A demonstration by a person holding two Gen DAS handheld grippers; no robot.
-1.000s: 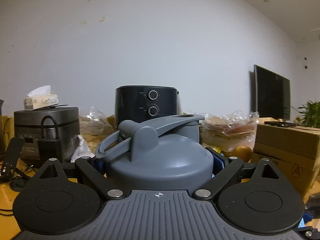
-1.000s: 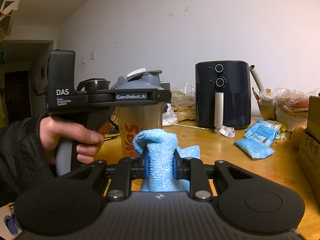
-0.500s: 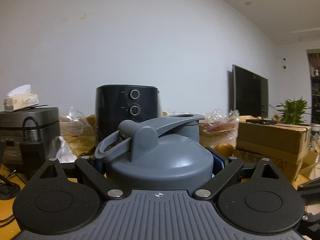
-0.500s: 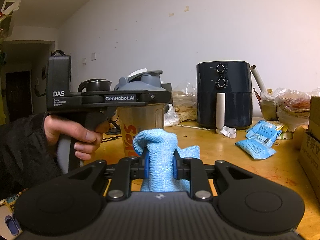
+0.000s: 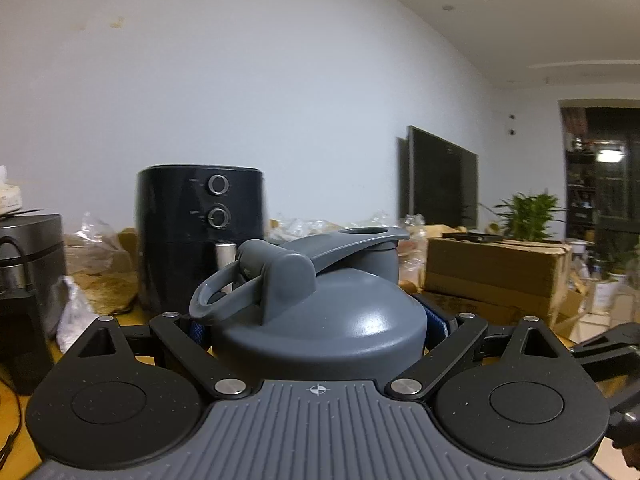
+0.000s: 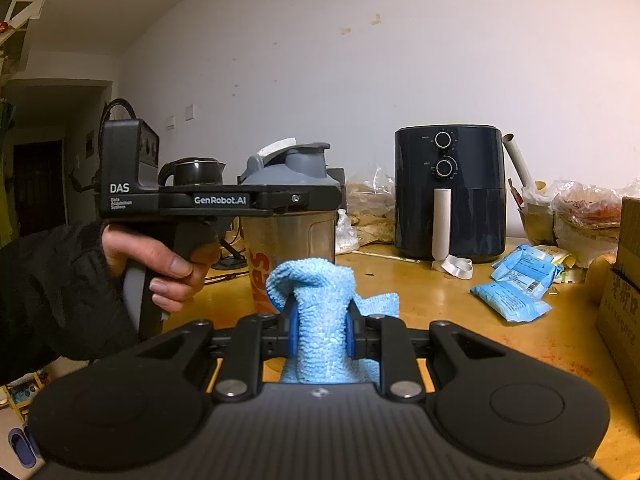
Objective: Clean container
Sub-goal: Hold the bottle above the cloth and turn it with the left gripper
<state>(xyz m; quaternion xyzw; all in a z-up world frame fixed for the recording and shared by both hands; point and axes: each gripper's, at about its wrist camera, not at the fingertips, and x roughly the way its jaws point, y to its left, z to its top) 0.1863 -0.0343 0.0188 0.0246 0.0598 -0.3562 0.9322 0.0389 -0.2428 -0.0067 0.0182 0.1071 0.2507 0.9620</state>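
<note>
The bottle (image 6: 290, 216) is standing upright over the worktop (image 6: 460, 308), with the left gripper's (image 5: 318, 320) jaws clamping just under its closed grey lid (image 5: 320, 320). The right gripper's (image 6: 319, 330) jaws are pinching a blue cloth (image 6: 316, 304) just beside the bottle, apart from it, so wiping is looking unstarted, while the air fryer (image 6: 448, 188) and packets (image 6: 516, 284) are leaving open room between

We see a shaker bottle (image 6: 290, 220) with a matte grey lid (image 5: 320, 320) and a smoky clear body with orange lettering, plus a fuzzy sky-blue cloth (image 6: 320, 312) pinched between blue pads (image 6: 294, 334) on black jaws. The air fryer (image 6: 448, 188) is dark navy with a pale handle, the packets (image 6: 516, 284) are light blue, and the table (image 6: 460, 320) is glossy yellow wood.
</note>
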